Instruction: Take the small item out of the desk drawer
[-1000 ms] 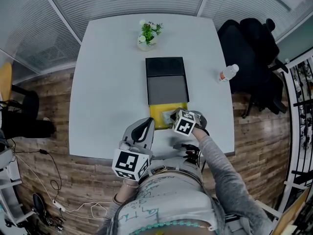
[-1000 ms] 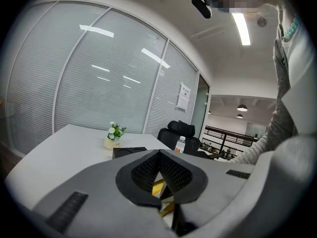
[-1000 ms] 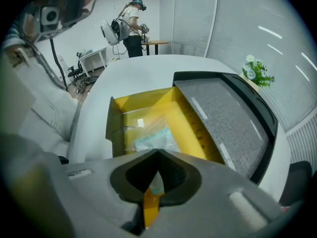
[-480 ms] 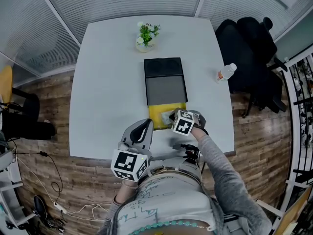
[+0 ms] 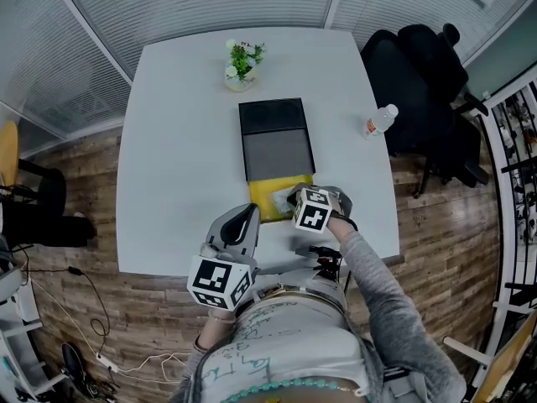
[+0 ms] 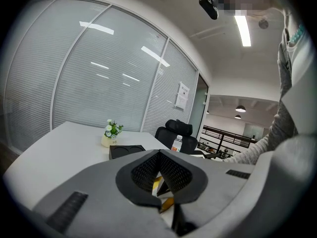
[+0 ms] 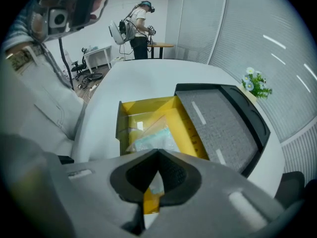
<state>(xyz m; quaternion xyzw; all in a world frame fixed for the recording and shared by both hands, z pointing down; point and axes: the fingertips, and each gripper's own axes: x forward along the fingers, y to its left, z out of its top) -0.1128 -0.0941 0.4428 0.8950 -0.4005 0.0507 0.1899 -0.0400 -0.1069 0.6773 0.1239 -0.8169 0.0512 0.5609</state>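
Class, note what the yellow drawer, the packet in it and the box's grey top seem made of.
Yellow drawer: probably plastic or card; smooth, evenly coloured walls.
Packet: thin clear plastic film; glossy, creased, see-through.
Grey top: perhaps felt or textured plastic; matte, speckled.

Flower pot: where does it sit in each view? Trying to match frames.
Head view: flower pot at top centre, near the white table's far edge, just beyond the black drawer unit.
Left gripper view: flower pot left of centre, behind and left of the drawer unit.
Right gripper view: flower pot near the right edge, past the drawer unit's far end.
Shared landmark: the black drawer unit.
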